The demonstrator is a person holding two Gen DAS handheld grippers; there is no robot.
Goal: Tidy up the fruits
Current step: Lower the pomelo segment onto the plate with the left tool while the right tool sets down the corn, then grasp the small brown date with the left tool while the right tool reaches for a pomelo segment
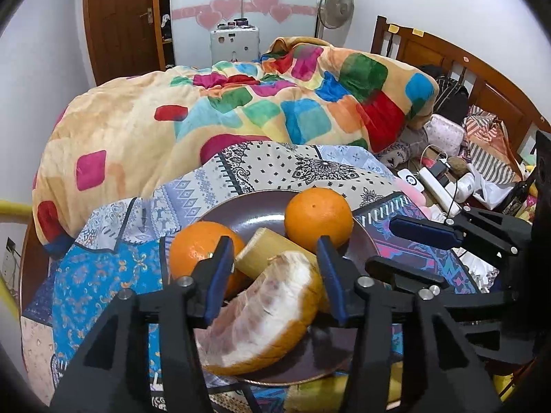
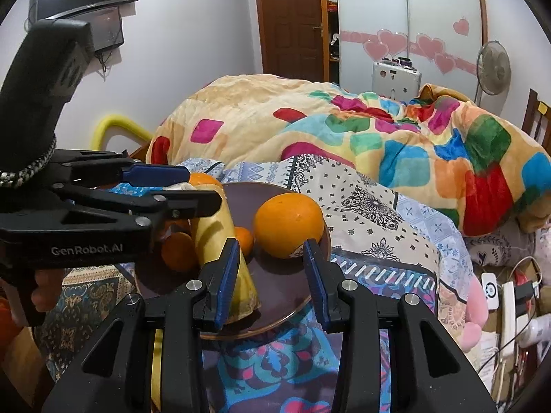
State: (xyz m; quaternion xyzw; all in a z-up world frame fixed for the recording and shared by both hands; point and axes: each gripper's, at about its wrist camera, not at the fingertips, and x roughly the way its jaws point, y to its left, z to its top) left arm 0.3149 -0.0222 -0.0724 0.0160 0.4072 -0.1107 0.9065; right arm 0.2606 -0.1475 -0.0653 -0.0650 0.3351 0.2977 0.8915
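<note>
A dark brown plate (image 1: 255, 220) sits on the patterned bedspread and holds two oranges, a pale yellow sugarcane piece (image 1: 265, 247) and a peeled pomelo wedge (image 1: 265, 316). My left gripper (image 1: 273, 275) is open, its fingers on either side of the pomelo wedge; whether they touch it I cannot tell. One orange (image 1: 199, 254) is at the left finger, the other orange (image 1: 318, 218) is farther right. In the right wrist view my right gripper (image 2: 270, 275) is open and empty over the plate (image 2: 286, 296), near the big orange (image 2: 289, 227) and sugarcane (image 2: 220, 241). A small orange (image 2: 244, 239) lies behind.
A colourful blanket (image 1: 241, 103) is piled on the bed behind the plate. Chargers, cables and a power strip (image 1: 437, 186) clutter the right side by the wooden headboard (image 1: 465, 65). The right gripper shows in the left wrist view (image 1: 423, 230), close to the plate's right.
</note>
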